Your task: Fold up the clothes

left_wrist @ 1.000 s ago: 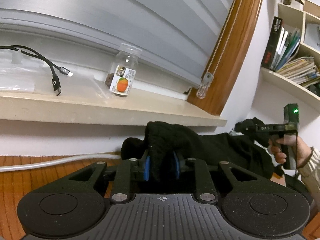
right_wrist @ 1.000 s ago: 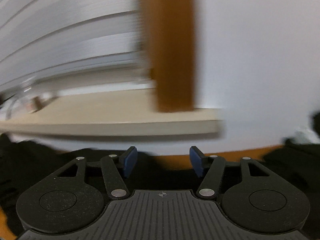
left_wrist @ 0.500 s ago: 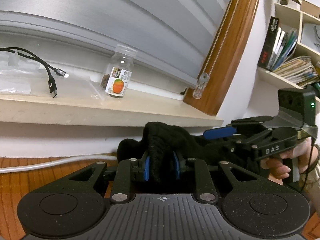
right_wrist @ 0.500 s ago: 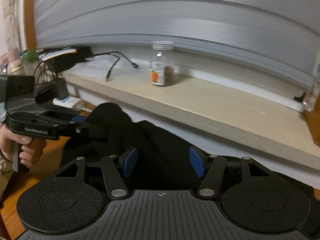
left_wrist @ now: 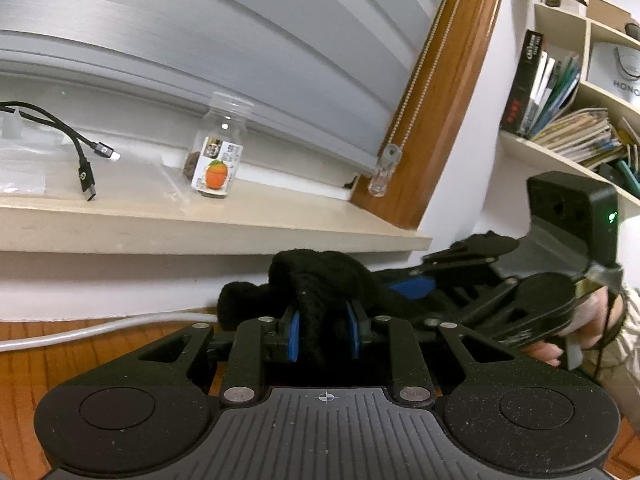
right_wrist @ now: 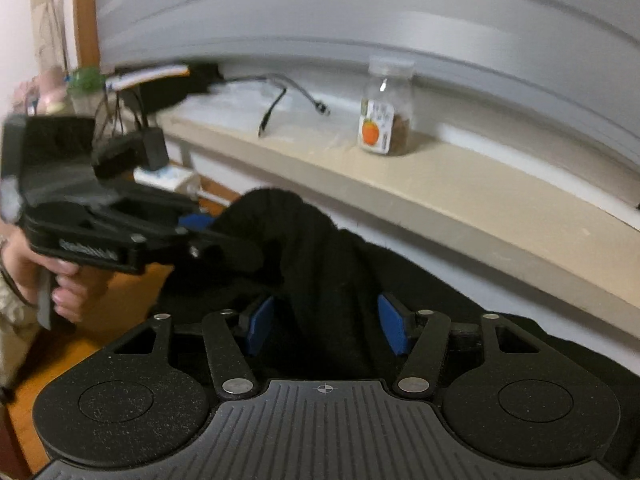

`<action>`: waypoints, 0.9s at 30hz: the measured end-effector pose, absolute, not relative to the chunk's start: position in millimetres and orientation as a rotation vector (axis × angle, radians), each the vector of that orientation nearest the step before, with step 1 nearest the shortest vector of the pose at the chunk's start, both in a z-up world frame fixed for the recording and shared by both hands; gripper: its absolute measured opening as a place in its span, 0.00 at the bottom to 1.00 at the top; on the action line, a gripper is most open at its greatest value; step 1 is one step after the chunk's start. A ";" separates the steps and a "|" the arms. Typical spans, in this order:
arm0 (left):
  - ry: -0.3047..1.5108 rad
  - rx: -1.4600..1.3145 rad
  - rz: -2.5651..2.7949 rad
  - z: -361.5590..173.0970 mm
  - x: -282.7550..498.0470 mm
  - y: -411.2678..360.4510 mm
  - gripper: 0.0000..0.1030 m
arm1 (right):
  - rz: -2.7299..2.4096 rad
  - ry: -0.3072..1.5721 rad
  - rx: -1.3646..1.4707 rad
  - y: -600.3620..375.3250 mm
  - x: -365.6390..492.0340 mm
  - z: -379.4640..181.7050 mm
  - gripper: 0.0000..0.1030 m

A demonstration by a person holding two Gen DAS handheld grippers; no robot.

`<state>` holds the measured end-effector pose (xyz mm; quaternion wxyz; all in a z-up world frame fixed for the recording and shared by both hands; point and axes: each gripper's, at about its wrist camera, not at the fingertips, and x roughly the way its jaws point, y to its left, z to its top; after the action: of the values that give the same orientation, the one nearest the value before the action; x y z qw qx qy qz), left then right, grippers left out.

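A black knit garment (left_wrist: pixel 320 268) lies bunched on the wooden table under the windowsill. My left gripper (left_wrist: pixel 323 330) is shut on a raised fold of it, with cloth filling the gap between the blue pads. My right gripper (right_wrist: pixel 326 324) is open, its blue pads (right_wrist: pixel 394 330) standing wide on either side of a hump of the same garment (right_wrist: pixel 316 248). In the left wrist view the right gripper (left_wrist: pixel 440 268) reaches in from the right, close beside the held fold. In the right wrist view the left gripper (right_wrist: pixel 224 240) comes from the left, held by a hand (right_wrist: pixel 68 284).
A beige windowsill (left_wrist: pixel 280 220) runs just above the garment, with a small clear bottle (left_wrist: pixel 216 160) and black USB cables (left_wrist: pixel 86 160). A white cable (left_wrist: pixel 100 330) lies on the wooden table (left_wrist: pixel 24 368). A bookshelf (left_wrist: pixel 568 128) stands at the right.
My right gripper has swung round and moved in over the garment, close to my left gripper. The left gripper has kept its hold and barely moved.
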<state>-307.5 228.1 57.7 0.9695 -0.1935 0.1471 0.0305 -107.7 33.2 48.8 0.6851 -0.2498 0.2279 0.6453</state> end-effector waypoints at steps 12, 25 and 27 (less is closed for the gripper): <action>0.257 -0.405 -0.015 66.5 -319.1 228.4 0.23 | 1.322 0.350 -0.565 -34.2 -96.4 85.2 0.08; 0.467 -0.314 -0.023 42.7 -271.8 192.1 0.56 | 1.142 0.257 -0.507 -151.7 -64.2 114.4 0.08; 0.505 -0.299 -0.016 37.7 -263.7 185.7 0.56 | 1.117 0.230 -0.495 -164.4 -61.9 118.2 0.08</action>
<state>-263.7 185.7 37.7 0.9572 -0.1475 0.2490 -0.0078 -61.9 -164.4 118.2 0.8130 -0.2319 0.1078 0.5231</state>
